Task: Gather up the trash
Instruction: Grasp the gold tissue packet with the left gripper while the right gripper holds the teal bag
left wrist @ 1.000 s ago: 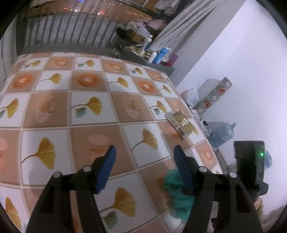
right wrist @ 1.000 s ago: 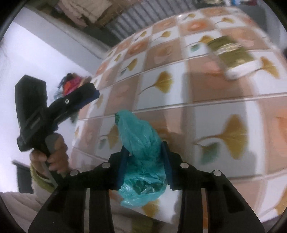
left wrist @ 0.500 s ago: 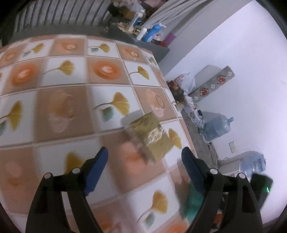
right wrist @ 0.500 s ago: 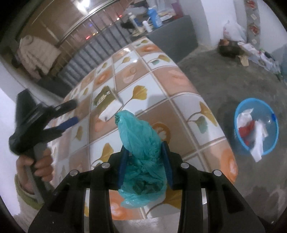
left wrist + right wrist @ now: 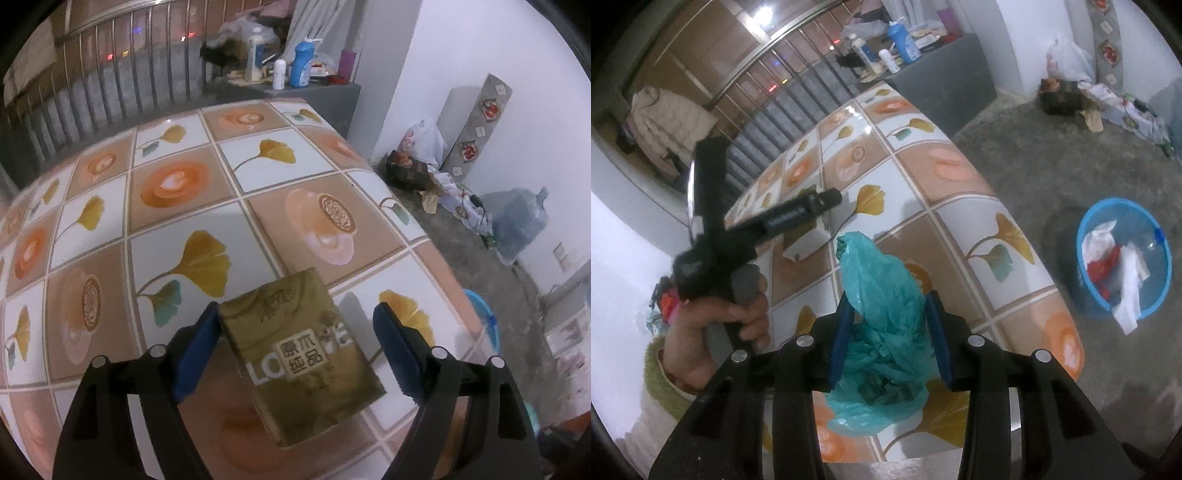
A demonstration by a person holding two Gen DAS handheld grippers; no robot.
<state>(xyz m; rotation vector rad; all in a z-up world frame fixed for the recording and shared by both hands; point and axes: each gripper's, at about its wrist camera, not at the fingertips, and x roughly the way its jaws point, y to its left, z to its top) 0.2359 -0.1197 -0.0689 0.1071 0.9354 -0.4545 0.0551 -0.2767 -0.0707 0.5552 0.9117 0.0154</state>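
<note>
A gold-green tissue pack (image 5: 301, 350) lies on the flower-patterned table (image 5: 177, 192). My left gripper (image 5: 295, 332) is open, one finger on each side of the pack; the left pad touches its edge. In the right wrist view the pack (image 5: 807, 245) shows as a pale end under the left gripper's body (image 5: 775, 221). My right gripper (image 5: 888, 328) is shut on a crumpled teal plastic bag (image 5: 882, 314), held above the table's near corner. A blue basin (image 5: 1124, 258) holding white and red trash stands on the floor to the right.
The table edge (image 5: 1034, 258) drops to a grey floor. A grey cabinet (image 5: 295, 88) with bottles stands behind the table beside a metal railing (image 5: 110, 85). Bags, boxes and a water jug (image 5: 521, 221) lie along the white wall.
My left gripper has moved forward over the table and now straddles the tissue pack. My right gripper has swung right and lifted with the teal bag, bringing the blue basin into view.
</note>
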